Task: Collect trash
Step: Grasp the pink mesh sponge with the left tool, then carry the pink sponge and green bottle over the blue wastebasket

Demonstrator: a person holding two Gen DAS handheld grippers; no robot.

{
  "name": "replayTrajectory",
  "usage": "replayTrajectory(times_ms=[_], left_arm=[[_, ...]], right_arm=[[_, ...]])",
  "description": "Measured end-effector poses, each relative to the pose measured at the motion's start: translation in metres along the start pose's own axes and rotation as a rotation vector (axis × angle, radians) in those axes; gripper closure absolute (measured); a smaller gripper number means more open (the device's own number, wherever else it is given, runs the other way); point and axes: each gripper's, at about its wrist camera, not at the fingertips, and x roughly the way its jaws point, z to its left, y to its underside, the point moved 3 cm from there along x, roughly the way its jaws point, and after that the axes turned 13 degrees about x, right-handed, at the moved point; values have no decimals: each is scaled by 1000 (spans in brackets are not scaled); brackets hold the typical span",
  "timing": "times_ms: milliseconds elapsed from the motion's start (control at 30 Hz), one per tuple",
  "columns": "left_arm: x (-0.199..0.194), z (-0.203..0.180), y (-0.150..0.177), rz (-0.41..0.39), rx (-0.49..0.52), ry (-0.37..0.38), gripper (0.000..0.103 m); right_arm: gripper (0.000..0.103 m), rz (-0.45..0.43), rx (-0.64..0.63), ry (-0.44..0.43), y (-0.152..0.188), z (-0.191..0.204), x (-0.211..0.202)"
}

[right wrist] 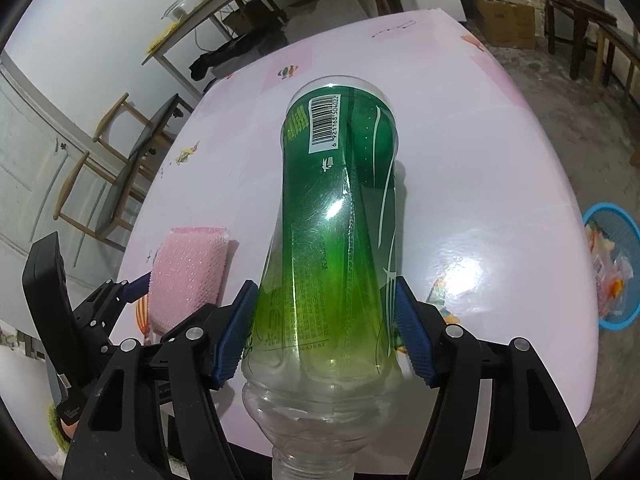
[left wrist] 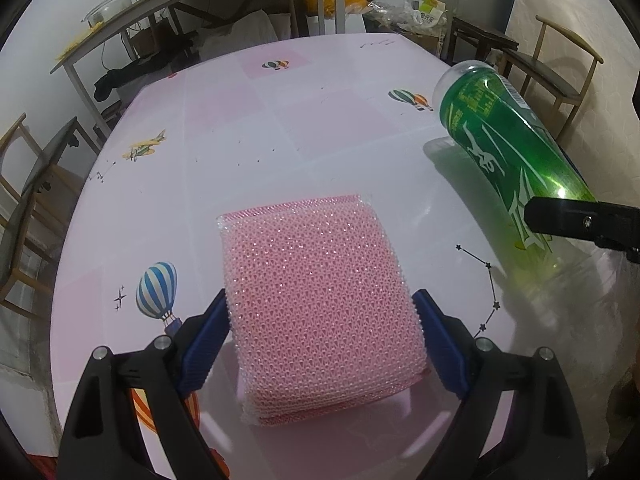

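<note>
Right gripper (right wrist: 324, 326) clamps the empty green-labelled clear plastic bottle (right wrist: 340, 208), long axis running straight out from its jaws, base tilted above the pink table (right wrist: 480, 160). The blue mesh basket (right wrist: 614, 276) sits beyond the table's right edge (right hand nearer). Left gripper (left wrist: 320, 338) holds a pink mesh scouring sponge (left wrist: 316, 300).

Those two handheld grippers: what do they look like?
Both look alike. The left gripper and right gripper each have two glossy black plastic arms with cut-out slots and round silver pivot bolts, ending in ribbed dark-blue pads.
</note>
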Motion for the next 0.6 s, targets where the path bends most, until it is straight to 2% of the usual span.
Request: replayTrajectory(times_ms=[233,400,600], left_arm=[[-4,-5,-1,-13,0,-3,16],[-9,-7,-5,-27,0,12,16],[-23,-8,-23,-93,7,53,16]], right_arm=[[40,-4,12,-19,-2,-3,-3],[40,6,52,-76,-5,-12,-8],[40,-15,120,-120,-8,-30,-25]])
